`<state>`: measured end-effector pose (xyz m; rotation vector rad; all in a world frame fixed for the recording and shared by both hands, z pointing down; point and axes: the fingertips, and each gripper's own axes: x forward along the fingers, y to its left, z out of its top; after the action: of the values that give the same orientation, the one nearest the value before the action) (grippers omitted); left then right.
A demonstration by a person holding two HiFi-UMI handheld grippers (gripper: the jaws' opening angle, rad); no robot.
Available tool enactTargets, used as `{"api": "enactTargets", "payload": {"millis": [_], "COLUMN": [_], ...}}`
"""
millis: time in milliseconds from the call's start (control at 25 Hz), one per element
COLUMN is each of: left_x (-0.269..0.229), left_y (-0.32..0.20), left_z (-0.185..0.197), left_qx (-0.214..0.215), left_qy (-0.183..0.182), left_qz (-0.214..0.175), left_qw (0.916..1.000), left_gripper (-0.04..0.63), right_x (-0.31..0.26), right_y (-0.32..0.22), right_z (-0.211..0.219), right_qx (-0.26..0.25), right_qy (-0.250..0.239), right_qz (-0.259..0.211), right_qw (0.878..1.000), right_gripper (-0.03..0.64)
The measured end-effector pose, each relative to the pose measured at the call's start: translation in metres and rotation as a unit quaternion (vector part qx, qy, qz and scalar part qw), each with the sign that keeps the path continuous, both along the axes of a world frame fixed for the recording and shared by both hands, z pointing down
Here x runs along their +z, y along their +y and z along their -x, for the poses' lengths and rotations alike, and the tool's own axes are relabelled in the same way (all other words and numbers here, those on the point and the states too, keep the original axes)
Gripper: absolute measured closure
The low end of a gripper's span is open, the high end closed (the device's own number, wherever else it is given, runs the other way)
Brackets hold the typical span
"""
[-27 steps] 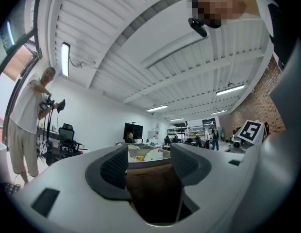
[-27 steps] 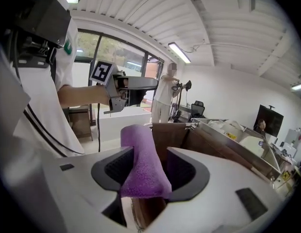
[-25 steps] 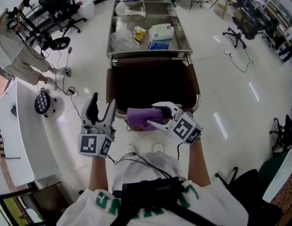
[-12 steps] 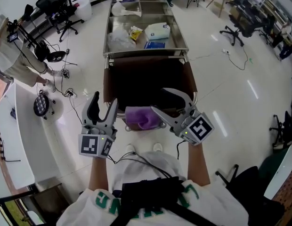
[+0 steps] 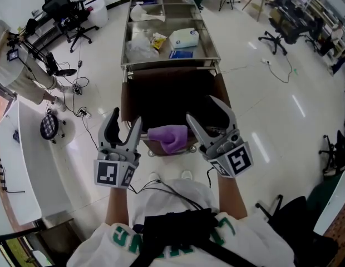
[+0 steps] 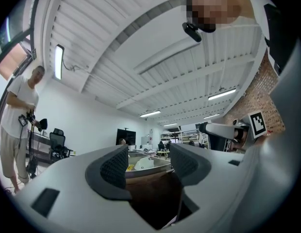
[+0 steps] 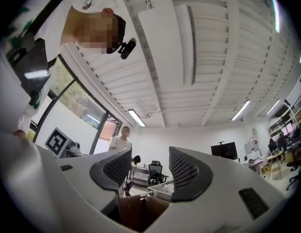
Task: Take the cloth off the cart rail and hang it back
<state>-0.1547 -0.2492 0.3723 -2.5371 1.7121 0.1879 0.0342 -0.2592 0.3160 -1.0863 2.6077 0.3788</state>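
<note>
In the head view a purple cloth [image 5: 170, 137] hangs over the near rail [image 5: 143, 143] of a steel cart [image 5: 212, 44], free of both grippers. My right gripper [image 5: 207, 114] is just right of the cloth and tilted upward. Its jaws stand wide, are closing slightly, and have nothing between them. My left gripper [image 5: 123, 124] is just left of the cloth, open and empty. The left gripper view shows its pads [image 6: 115, 167] apart with the cart top [image 6: 149, 164] beyond. The right gripper view shows its pads [image 7: 182, 170] apart over the brown bag [image 7: 137, 208].
The cart carries a dark brown bag [image 5: 172, 96] and trays with a white box [image 5: 186, 38] and plastic bags [image 5: 138, 49]. A white counter [image 5: 19, 166] runs along the left. A person [image 5: 22, 79] stands at far left. Office chairs [image 5: 67, 4] and floor cables [image 5: 79, 102] lie around.
My right gripper has let go of the purple cloth, opened wide and drawn back to the right, tilting up. The cloth now hangs on the rail alone. The left gripper has barely moved.
</note>
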Motion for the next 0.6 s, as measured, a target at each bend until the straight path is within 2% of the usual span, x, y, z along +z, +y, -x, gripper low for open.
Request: {"api": "enactTargets", "payload": {"millis": [440, 600], "left_x": [-0.008, -0.005], "left_y": [0.003, 0.004], "left_z": [-0.005, -0.007], "left_qx": [0.000, -0.003], "left_qy": [-0.004, -0.008], "left_qz": [-0.024, -0.016], "left_qw": [0.9997, 0.9998], "left_gripper": [0.325, 0.325], "right_x": [0.013, 0.023], "right_y": [-0.007, -0.013], "right_z": [-0.007, -0.012], "right_qx": [0.032, 0.053], "right_qy": [0.015, 0.022], "right_qz": [0.023, 0.041], "right_qw": [0.999, 0.998], "right_gripper": [0.354, 0.354]}}
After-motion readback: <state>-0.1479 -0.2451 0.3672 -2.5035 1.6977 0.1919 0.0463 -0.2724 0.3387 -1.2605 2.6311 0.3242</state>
